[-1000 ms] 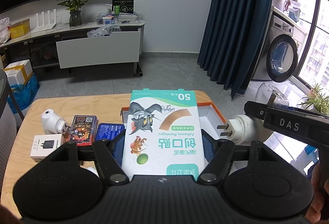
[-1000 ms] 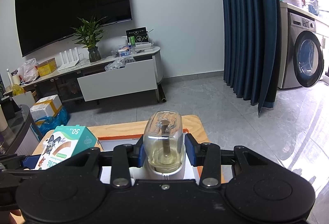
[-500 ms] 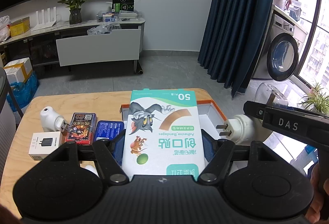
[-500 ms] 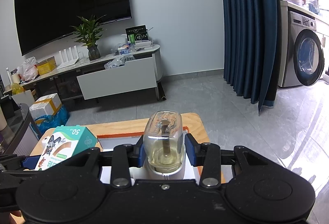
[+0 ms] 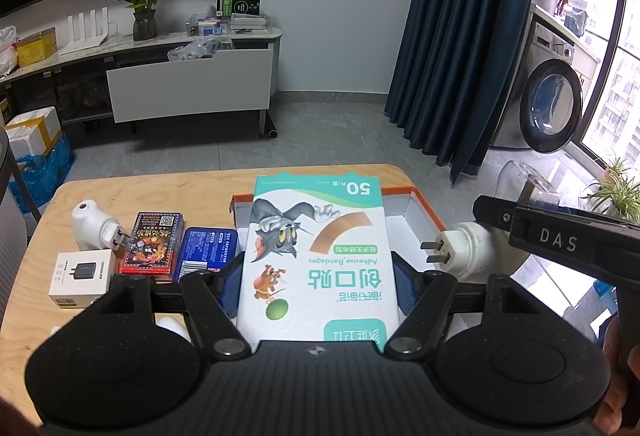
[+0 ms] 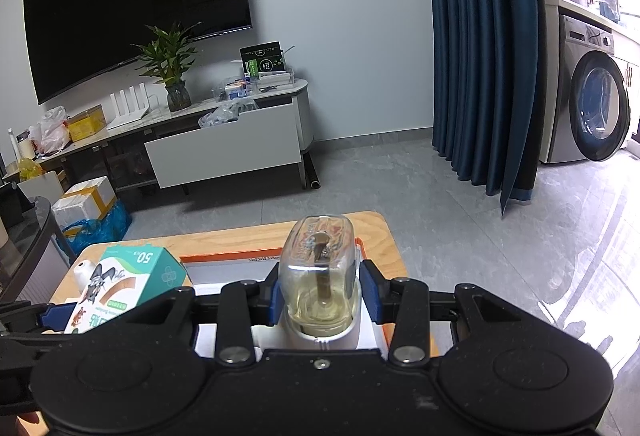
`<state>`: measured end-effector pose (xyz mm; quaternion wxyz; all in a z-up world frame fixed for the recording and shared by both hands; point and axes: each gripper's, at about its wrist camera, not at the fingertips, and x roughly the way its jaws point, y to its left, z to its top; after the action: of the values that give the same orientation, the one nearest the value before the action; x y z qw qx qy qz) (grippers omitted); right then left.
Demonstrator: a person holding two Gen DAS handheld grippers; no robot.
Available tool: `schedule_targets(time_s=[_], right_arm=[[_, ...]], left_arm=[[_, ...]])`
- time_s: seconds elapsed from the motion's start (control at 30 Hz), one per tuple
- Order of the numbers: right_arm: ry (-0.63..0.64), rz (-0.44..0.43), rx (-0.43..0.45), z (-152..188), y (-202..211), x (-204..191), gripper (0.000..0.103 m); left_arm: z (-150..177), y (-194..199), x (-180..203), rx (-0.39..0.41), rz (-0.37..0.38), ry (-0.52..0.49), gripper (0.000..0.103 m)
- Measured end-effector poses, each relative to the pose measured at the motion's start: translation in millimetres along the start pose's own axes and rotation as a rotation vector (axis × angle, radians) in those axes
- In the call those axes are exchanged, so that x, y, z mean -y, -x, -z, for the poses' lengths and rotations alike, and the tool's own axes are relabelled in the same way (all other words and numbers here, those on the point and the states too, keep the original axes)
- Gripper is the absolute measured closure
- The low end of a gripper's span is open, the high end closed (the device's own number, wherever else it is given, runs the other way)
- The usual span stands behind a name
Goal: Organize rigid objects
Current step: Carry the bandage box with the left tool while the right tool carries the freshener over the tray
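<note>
Left gripper (image 5: 318, 280): blue pads clamped on both long sides of a bandage box (image 5: 316, 256), carried above the wooden table (image 5: 152, 188), its far end over the orange-rimmed cardboard box (image 5: 430, 210). Right gripper (image 6: 318, 294): jaws closed on a plug-in vaporizer (image 6: 318, 276), clear bottle pointing forward, white base toward the camera; in the left view its two prongs stick out toward the bandage box. It hangs over the right end of the same orange-rimmed box.

Progress, as judged: early. Both items are in hand and over the box, neither yet set down. The visible interior of the box looks bare and white. Still loose on the table to the left: a second white plug-in unit (image 5: 94, 224), a white charger box (image 5: 82, 278), a red card pack (image 5: 154, 246), a blue tin (image 5: 208, 250).

Obscured: the bandage box hides most of the box floor; the gripper bodies cover the table's near edge. Something white sits beneath the left jaw, unidentifiable. Part of a hand shows at the left view's lower right edge.
</note>
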<state>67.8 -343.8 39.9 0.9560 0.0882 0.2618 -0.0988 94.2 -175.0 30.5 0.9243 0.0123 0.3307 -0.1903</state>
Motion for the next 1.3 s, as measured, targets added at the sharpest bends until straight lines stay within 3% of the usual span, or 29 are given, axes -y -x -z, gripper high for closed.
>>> schedule_targets(time_s=[1.3], right_arm=[[0.057, 0.006, -0.094, 7.1, -43.5, -2.3, 0.055]], left_arm=[[5.9, -22.8, 4.7, -0.050, -0.007, 0.001, 0.031]])
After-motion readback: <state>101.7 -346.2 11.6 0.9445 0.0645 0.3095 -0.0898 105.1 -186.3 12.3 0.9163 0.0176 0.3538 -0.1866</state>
